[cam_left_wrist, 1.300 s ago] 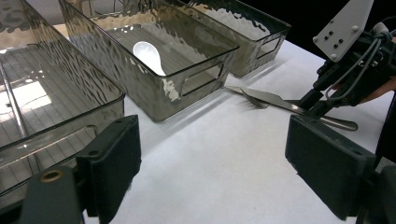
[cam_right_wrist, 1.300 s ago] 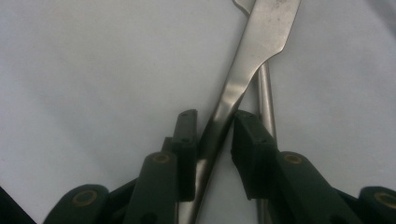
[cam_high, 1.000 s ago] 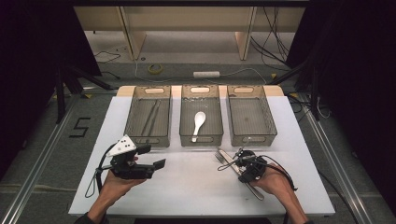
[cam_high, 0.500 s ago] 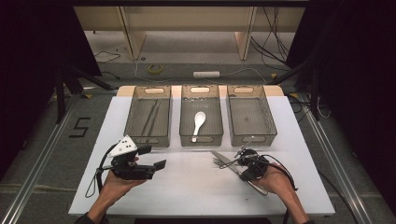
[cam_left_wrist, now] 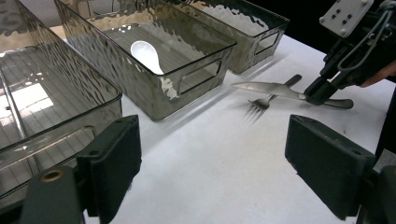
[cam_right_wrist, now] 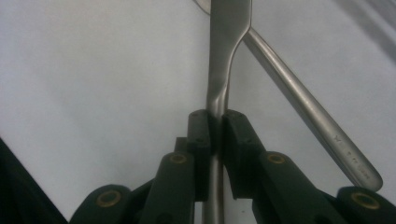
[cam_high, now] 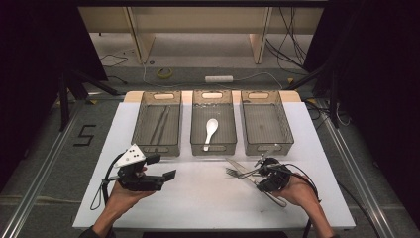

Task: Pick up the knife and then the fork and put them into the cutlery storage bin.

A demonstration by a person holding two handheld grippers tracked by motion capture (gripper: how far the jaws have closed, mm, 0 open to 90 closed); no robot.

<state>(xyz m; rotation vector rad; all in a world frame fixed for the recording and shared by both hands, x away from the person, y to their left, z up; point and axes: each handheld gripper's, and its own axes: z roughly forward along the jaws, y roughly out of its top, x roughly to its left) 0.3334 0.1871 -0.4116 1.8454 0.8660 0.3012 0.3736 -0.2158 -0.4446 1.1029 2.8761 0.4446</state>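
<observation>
A steel knife (cam_right_wrist: 227, 56) is pinched at its neck by my right gripper (cam_right_wrist: 215, 126), whose jaws are shut on it. In the high view that gripper (cam_high: 258, 174) is at the front right of the table, with the knife (cam_high: 238, 166) blade pointing left. A fork (cam_high: 233, 172) lies on the table under the blade, and its handle (cam_right_wrist: 308, 112) crosses beneath the knife. My left gripper (cam_high: 162, 167) hovers at the front left, open and with nothing in it. From its own view (cam_left_wrist: 219, 168) the knife (cam_left_wrist: 271, 88) and the fork (cam_left_wrist: 261, 102) lie ahead.
Three clear trays stand in a row at the back of the white table (cam_high: 198, 203). The left tray (cam_high: 143, 121) holds thin dark sticks. A white spoon (cam_high: 210, 131) lies in the middle tray (cam_high: 198, 129). The right tray (cam_high: 285, 124) looks bare. Cables trail on the floor beyond.
The right gripper has shifted slightly with the knife, whose blade now sticks out over the fork. The left gripper has stayed where it was.
</observation>
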